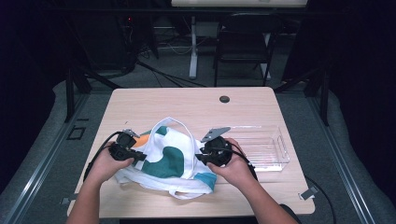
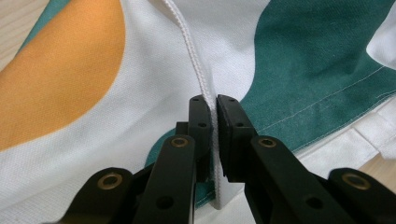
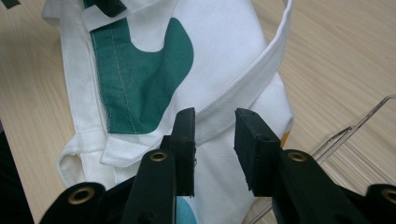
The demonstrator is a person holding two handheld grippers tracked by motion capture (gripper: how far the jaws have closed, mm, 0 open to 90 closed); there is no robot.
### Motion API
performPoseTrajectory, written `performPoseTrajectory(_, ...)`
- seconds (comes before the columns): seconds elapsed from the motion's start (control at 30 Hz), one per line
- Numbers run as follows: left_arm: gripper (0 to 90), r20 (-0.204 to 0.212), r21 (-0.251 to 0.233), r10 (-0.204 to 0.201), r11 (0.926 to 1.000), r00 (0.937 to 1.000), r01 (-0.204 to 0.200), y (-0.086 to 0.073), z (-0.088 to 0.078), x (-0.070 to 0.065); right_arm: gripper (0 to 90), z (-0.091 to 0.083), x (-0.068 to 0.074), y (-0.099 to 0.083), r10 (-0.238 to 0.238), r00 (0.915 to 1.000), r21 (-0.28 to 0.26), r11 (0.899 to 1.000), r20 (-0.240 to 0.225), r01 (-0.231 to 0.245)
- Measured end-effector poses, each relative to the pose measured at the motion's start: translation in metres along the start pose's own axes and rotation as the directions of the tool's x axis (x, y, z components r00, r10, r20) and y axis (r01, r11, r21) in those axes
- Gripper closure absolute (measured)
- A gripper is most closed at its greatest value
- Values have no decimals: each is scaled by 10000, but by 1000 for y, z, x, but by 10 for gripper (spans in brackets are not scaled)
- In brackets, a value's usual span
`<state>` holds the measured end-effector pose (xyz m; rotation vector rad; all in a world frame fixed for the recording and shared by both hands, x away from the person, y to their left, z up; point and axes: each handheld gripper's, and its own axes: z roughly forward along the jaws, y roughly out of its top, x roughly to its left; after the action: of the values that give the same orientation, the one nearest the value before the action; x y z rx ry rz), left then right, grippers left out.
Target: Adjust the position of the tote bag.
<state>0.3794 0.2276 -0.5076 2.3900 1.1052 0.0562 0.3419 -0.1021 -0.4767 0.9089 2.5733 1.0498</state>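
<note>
Pale wooden table (image 1: pixel 196 105), dark room behind. Left gripper (image 2: pixel 212 100) pinched tight on a white strap seam (image 2: pixel 196 70) of the tote bag (image 1: pixel 175 156), frame centre. Right gripper (image 3: pixel 215 122) stands part-open, astride the bag's handle (image 3: pixel 252 81) without pressing it. Clear tray (image 1: pixel 268 149) lies right.

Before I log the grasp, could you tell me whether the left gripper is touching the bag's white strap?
Touching. In the left gripper view, the left gripper has its jaws pinched on the white strap of the tote bag.
</note>
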Motion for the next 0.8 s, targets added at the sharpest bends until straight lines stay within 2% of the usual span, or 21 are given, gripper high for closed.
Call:
performPoseTrajectory(0.53, 862, -70, -601, 121, 9981, 9999, -125, 2, -14, -3, 685, -2, 2, 1, -98, 10000, -51, 9999, -5, 98)
performPoseTrajectory(0.8, 866, -177, -1047, 139, 9944, 9997, -156, 3, -22, -4, 687, -3, 6, 3, -247, 9996, -159, 9996, -140, 245)
